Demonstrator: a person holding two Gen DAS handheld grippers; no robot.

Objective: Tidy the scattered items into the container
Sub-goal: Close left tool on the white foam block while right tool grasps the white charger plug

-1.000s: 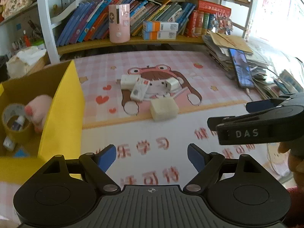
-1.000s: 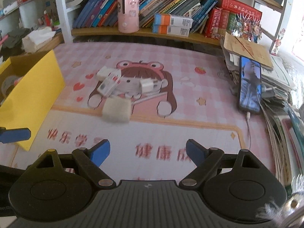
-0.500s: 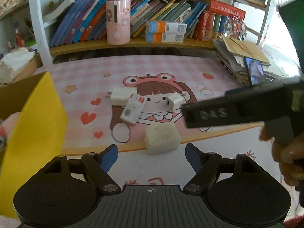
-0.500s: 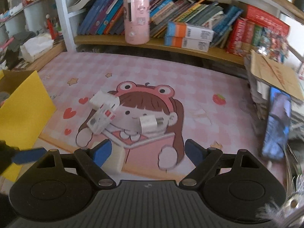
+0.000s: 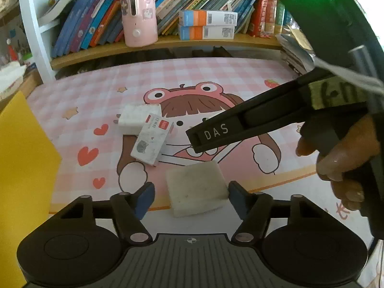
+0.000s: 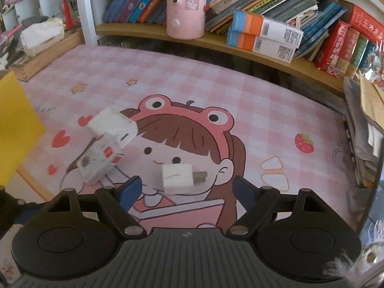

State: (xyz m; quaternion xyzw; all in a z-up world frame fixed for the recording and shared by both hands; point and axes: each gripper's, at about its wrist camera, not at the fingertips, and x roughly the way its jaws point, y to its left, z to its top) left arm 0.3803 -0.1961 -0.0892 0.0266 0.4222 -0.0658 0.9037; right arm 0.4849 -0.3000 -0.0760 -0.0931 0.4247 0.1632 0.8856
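On the tabletop, covered by a pink checked mat with a cartoon girl in a frog hat, the left claw hangs just above a white block that lies near the front edge; its jaws are closing with the block between the blue pads, which do not yet press on it. The right claw is also narrowing, its jaws standing either side of a small white plug at the middle of the mat, prongs pointing right, with clear gaps to both pads. In the left view the right claw's black arm crosses from the right, a hand wrapped around its handle. Toward the left, a white charger leans on a flat white box with red marks; the two touch. The yellow container stands at the left edge, well apart from these things. Books fill the shelf behind the back edge.
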